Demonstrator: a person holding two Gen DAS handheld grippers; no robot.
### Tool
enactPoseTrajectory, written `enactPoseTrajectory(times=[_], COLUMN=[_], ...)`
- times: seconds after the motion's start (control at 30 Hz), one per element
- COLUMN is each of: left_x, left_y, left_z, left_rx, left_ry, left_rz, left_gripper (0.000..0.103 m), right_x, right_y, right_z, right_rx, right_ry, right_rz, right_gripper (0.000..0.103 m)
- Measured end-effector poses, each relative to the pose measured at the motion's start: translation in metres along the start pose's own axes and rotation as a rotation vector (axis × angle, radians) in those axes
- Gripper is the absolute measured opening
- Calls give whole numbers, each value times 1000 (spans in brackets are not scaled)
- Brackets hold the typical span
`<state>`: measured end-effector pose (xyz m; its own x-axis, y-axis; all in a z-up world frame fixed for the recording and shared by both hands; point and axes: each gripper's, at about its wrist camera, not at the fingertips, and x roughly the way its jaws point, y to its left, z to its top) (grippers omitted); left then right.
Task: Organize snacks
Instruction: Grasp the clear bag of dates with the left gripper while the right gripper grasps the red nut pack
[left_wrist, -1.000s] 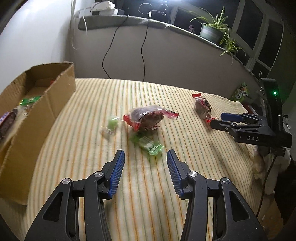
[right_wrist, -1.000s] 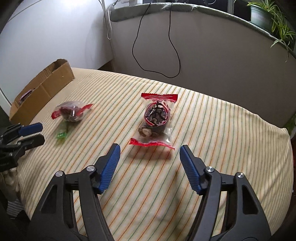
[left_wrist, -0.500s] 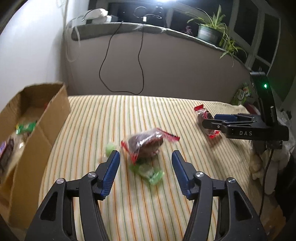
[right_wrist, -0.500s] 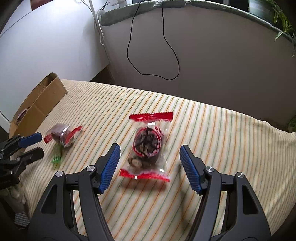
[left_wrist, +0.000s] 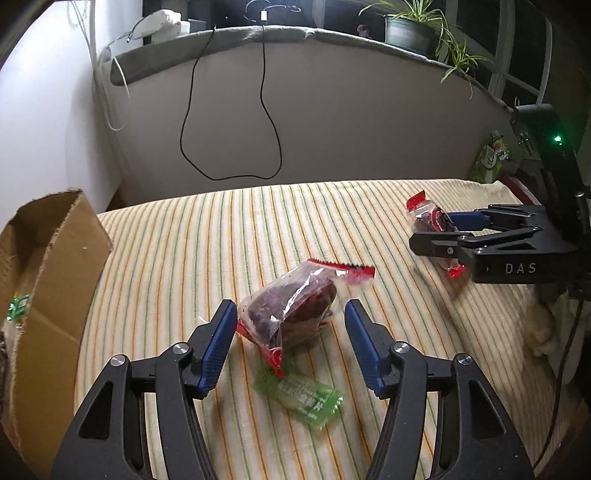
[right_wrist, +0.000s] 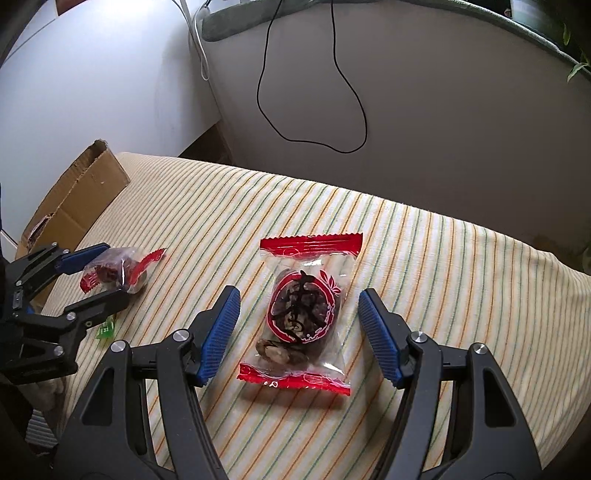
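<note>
Two grippers are closing in on red snack packs lying on the striped cloth, the left gripper (left_wrist: 290, 341) just widening around one pack (left_wrist: 291, 314), the right gripper (right_wrist: 299, 334) standing open astride another (right_wrist: 301, 317).

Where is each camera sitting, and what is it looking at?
Left wrist: sits on the left tongs, looking down at a red date packet, a green candy and the cardboard box; its own open blue-padded fingers show.
Right wrist: sits on the right tongs, looking down at another date packet; its own open fingers show.
Shared: both see the striped cloth, the box, both packets and the other tongs.
</note>
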<state>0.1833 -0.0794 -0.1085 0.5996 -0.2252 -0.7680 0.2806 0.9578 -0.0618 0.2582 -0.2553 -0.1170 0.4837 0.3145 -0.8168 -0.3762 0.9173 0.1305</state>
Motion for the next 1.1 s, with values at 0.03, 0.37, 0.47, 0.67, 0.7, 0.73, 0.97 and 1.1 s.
enactPoseTrajectory(times=[0.03, 0.37, 0.47, 0.67, 0.7, 0.73, 0.97, 1.1], left_x=[0, 0, -2, -11, -13, -16, -43, -61], left_y=[-1, -1, 0, 0, 0, 0, 5, 11], left_z=[0, 1, 1, -1, -1, -1, 0, -2], left_rx=[1, -2, -5, -29, -30, -32, -54, -75], left_ry=[-2, -14, -20, -41, -46, -52, -110, -144], left_rz=[1, -4, -4, -27, -29, -30, -39, -41], left_gripper=[58, 39, 37, 37, 37, 37, 37, 37], right_x=[0, 3, 0, -5, -9, -12, -33, -46], right_y=[1, -4, -5, -6, -6, -6, 6, 18], right_z=[0, 2, 1, -1, -2, -2, 2, 5], right_rx=[-2, 4, 6, 19, 20, 21, 7, -16], right_ry=[-1, -5, -11, -21, -26, -33, -68, -91], right_rz=[-4, -6, 0, 13, 13, 12, 15, 22], right_gripper=[64, 40, 36, 36, 35, 35, 35, 35])
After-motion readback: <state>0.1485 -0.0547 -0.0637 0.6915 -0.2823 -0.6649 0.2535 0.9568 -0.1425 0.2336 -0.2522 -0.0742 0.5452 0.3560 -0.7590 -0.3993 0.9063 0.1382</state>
